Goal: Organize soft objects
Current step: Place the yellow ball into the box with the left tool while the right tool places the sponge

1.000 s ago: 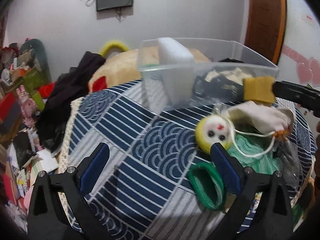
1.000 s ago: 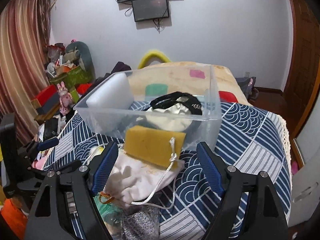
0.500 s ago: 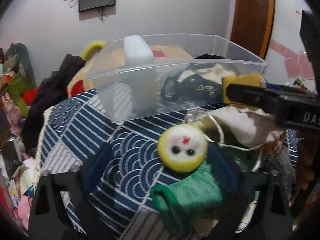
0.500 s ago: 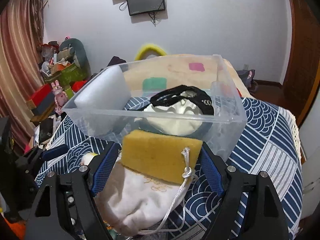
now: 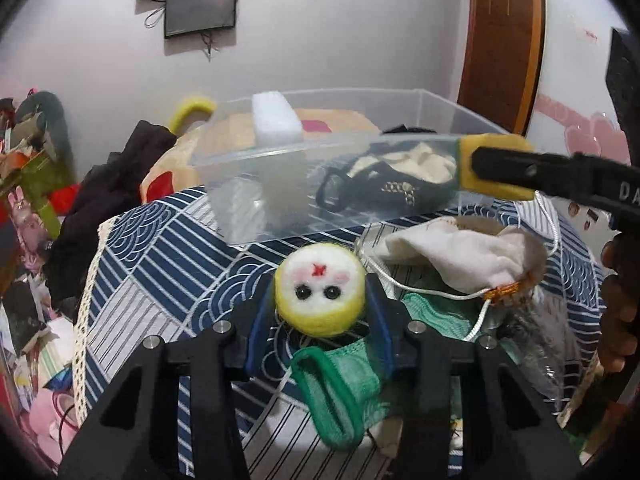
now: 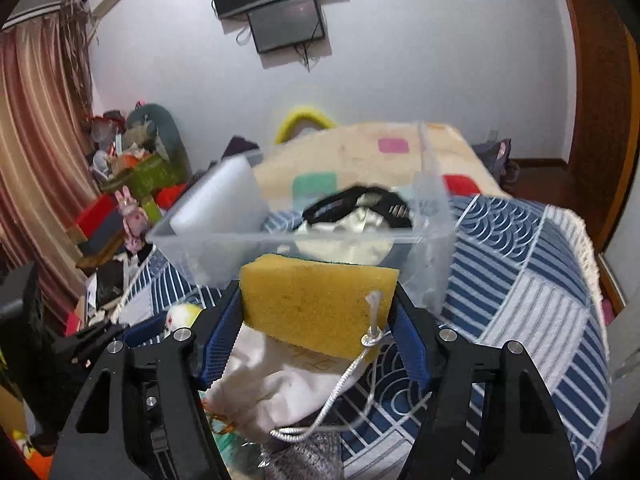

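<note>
My left gripper is shut on a round yellow plush ball with a face, held just above the blue patterned cloth. My right gripper is shut on a yellow sponge, raised at the near wall of the clear plastic bin; the sponge also shows in the left wrist view. The bin holds a white foam block, a black strap item and a cream cloth. A white drawstring pouch and a green knit piece lie on the table.
The table is covered by a blue and white patterned cloth with a lace edge. A grey knit item lies near the pouch. Dark clothes and cluttered toys sit to the left. A bed lies behind the bin.
My left gripper moved in and closed on the plush ball. My right gripper closed on the sponge and lifted it up toward the bin's near wall.
</note>
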A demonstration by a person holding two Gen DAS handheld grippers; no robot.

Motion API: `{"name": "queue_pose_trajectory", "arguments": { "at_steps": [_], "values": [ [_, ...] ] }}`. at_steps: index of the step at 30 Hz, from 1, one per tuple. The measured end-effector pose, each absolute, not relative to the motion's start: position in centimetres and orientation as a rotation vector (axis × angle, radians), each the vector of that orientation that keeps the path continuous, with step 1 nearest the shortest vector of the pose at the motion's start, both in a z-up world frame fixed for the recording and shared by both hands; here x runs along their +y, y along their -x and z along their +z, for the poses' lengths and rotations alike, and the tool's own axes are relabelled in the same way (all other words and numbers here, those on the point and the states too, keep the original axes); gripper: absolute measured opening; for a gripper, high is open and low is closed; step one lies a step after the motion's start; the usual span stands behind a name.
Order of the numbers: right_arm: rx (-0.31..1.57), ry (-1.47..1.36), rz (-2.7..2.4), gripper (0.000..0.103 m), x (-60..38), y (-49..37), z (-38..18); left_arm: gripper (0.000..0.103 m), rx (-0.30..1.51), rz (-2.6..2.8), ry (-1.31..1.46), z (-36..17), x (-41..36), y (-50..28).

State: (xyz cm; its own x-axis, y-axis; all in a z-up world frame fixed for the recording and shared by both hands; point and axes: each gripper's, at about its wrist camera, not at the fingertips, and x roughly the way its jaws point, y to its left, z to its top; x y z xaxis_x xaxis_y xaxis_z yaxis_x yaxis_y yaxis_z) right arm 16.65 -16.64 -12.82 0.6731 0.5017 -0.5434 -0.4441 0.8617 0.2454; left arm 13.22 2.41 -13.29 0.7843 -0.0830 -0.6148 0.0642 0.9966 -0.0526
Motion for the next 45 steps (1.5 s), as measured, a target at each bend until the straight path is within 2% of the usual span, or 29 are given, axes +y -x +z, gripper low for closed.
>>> {"name": "queue_pose_trajectory", "arguments": {
  "at_steps": [10,21,45],
  "values": [
    [0.542,-0.144,0.533,0.067,-18.1,-15.5,-9.8,0.044,0.555,-0.032,0.054,-8.7,4.3,-12.4],
    [0.472,-0.112,0.530,0.068,-17.1,-17.0,-7.6,0.044,0.472,-0.027,0.039,-4.7,3.4,-15.0],
    [0.602,-0.031,0.516,0.069,-13.8,-21.0,-10.9,0.046,0.547,-0.059,0.014,-6.9,2.0,-21.4]
  ]
}}
